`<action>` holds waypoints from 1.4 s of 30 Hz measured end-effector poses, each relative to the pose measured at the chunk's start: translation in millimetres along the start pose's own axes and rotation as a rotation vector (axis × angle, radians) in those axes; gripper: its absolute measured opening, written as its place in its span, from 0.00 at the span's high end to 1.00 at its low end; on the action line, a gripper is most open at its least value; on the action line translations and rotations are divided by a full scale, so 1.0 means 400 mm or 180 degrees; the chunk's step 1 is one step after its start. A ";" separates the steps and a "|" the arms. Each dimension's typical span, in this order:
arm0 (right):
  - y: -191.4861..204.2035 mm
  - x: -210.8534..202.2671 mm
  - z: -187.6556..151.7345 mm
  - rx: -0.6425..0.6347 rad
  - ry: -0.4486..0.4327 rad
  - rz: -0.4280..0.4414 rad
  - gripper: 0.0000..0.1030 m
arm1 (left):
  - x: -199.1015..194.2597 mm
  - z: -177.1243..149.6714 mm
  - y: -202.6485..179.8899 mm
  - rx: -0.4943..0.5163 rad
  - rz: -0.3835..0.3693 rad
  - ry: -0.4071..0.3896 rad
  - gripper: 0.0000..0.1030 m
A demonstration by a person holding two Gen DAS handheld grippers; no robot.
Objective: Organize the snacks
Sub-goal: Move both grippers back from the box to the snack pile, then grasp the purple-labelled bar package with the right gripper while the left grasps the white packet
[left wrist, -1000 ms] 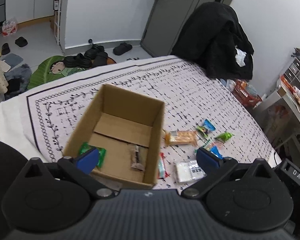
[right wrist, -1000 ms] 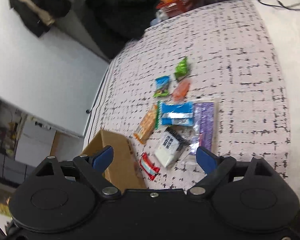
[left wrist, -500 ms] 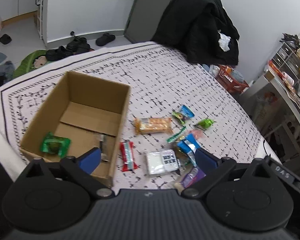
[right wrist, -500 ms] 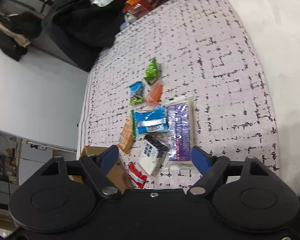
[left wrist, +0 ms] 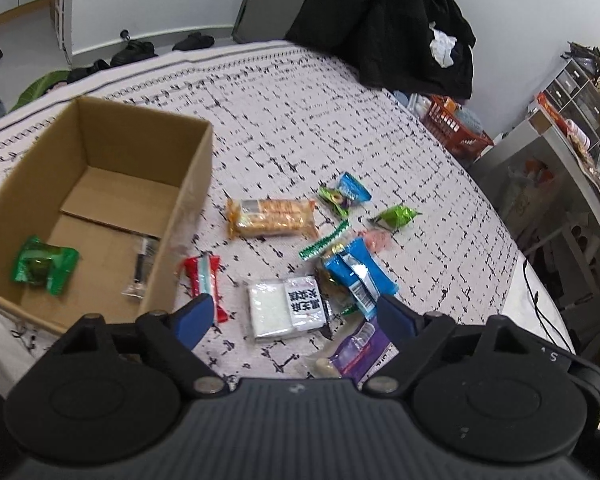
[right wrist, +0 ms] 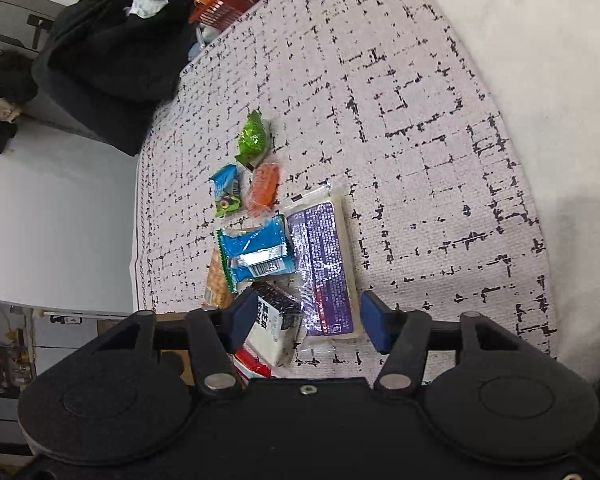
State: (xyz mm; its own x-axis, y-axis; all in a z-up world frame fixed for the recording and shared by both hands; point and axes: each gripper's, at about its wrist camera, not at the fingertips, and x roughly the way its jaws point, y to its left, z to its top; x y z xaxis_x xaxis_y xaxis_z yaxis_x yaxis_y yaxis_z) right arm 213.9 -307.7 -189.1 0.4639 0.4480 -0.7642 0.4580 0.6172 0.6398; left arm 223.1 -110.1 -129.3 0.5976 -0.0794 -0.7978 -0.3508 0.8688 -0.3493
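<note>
Left wrist view shows the left gripper (left wrist: 292, 316) hanging above the near end of the snack pile, its jaws closing and released, gripping nothing; the white packet with black lettering (left wrist: 286, 306) lies framed between the two blue pads, below them on the patterned cloth (left wrist: 300, 120). That packet lies with its long axis running left to right across the frame, its printed end toward the right pad. To its left sits a red and white wrapper (left wrist: 202, 276), just beside the cardboard box (left wrist: 188, 184); the box lies to the far left of the gripper and already holds a green packet (left wrist: 44, 264) and a dark clear-wrapped bar (left wrist: 142, 266). Right wrist view shows the right gripper (right wrist: 304, 322) over the purple flat pack (right wrist: 324, 272), its jaws also closing with nothing clamped; the pack's near end lies between the pads. The purple pack's long axis runs near to far, almost along the line of the fingers. The blue packet (right wrist: 256, 252) touches its left edge, and the white packet overlaps its near left corner. In the inspector's judgement, each hand is nearest its own target: left to the white packet, right to the purple pack. The left hand is the one closer to the box.
</note>
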 end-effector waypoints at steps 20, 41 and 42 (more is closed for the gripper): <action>-0.002 0.129 0.030 0.0119 0.0232 -0.0243 0.49 | 0.209 -0.010 0.012 -0.0213 0.0091 0.0467 0.33; 0.022 0.212 0.044 -0.0030 0.0287 -0.0456 0.48 | 0.283 -0.012 0.014 -0.0185 0.0347 0.0483 0.35; 0.025 0.214 0.043 -0.0053 0.0282 -0.0466 0.48 | 0.281 -0.011 0.013 -0.0184 0.0347 0.0483 0.38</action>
State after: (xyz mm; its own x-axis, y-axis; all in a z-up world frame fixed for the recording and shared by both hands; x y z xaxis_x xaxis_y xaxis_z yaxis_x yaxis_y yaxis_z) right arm 271.4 -274.3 -246.7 0.3243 0.4073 -0.8538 0.5028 0.6903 0.5203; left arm 285.4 -116.8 -223.1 0.4398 -0.0629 -0.8959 -0.4510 0.8472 -0.2809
